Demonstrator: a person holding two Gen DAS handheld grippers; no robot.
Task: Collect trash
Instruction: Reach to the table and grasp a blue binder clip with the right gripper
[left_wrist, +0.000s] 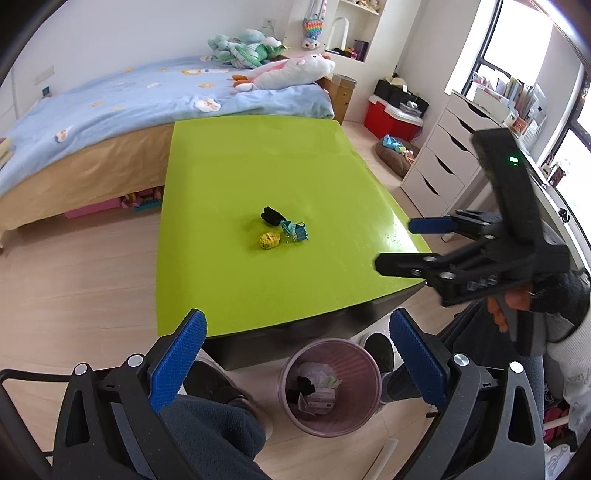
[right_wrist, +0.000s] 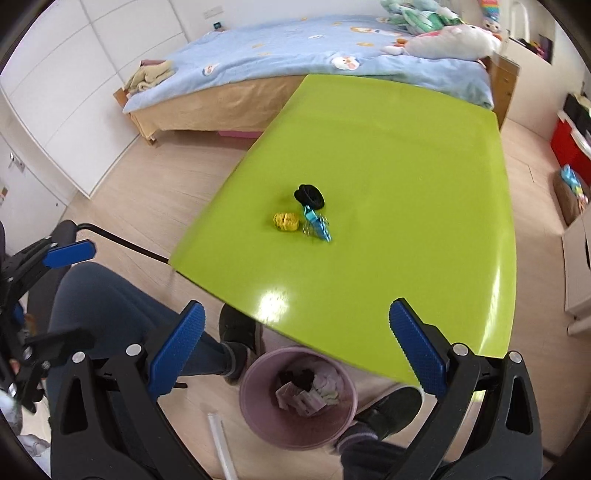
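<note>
Right, both tongs are released, jaws spread wide, nothing gripped. Left tongs hang over the person's lap and the bin, short of the desk. Right tongs hover over the near desk edge, bin below them on the floor between the person's feet.

Trash left on the desk: three small bits clustered mid-desk, well away from either tongs. Black lump, yellow wad, teal binder clips. Clips sit just beside the other two, possibly touching; can't tell. Bin already holds crumpled paper and something dark.

Risks, as I judge them:
- Bits are small and bunched. Wide jaws could catch two at once or knock a neighbour away.
- Desk top is glossy, so clips will likely skid under a shallow pinch rather than lift.
- Clips look like several loosely hooked together. Could drop one on the way over.
- Bin is partly tucked under the desk edge, beside the feet. A release too early lands on desk or floor.
- Both tongs close together near the front edge, so collision is possible if both reach in.

Surface: lime-green top, dark sides, glare near the front. Room: bedroom, wood floor, bed with blue cover and plush toys behind the desk, white drawers to the right by a window.
</note>
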